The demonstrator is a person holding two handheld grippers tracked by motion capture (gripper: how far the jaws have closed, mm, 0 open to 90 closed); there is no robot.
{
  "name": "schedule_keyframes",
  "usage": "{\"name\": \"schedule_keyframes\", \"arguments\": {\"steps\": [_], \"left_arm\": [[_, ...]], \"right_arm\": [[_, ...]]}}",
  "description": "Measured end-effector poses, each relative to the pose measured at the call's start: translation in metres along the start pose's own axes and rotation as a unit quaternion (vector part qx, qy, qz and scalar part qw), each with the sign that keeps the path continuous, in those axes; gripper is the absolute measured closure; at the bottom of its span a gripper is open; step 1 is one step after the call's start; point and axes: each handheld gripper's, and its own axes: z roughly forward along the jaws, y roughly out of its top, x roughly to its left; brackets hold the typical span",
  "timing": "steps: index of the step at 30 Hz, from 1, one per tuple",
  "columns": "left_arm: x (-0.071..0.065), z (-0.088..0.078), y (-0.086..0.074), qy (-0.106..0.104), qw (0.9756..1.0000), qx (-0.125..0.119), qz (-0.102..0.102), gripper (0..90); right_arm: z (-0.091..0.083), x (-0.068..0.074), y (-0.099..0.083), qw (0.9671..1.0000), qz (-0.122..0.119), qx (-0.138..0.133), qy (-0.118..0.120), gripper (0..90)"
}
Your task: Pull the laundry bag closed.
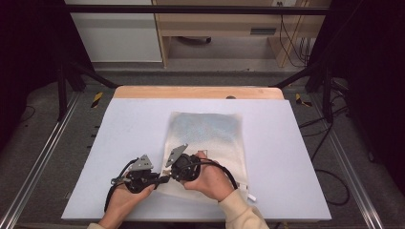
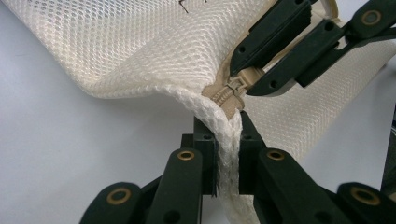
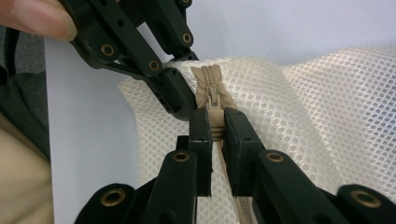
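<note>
Your left gripper has its jaws clamped on the corded edge of the mesh bag, just below the zipper end. Your right gripper pinches the zipper pull between its jaws. The bag lies on the bench.

I am working at a pale grey table whose far edge is showing a wooden strip. A cream mesh bag is lying flat on it, its near left corner rising off the surface.
</note>
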Motion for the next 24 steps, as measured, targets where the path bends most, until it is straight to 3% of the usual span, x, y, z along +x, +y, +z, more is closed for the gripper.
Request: {"name": "schedule_keyframes", "arguments": {"steps": [13, 24], "left_arm": [[0.001, -0.002, 0.0, 0.0, 0.9999, -0.003, -0.01, 83.6], [0.0, -0.003, 0.001, -0.003, 1.0, -0.001, -0.006, 84.0]], "right_arm": [[0.003, 0.001, -0.005, 1.0, 0.004, 0.005, 0.001, 82.7], [0.005, 0.001, -0.012, 0.9999, 0.008, 0.005, 0.005, 82.7]]}}
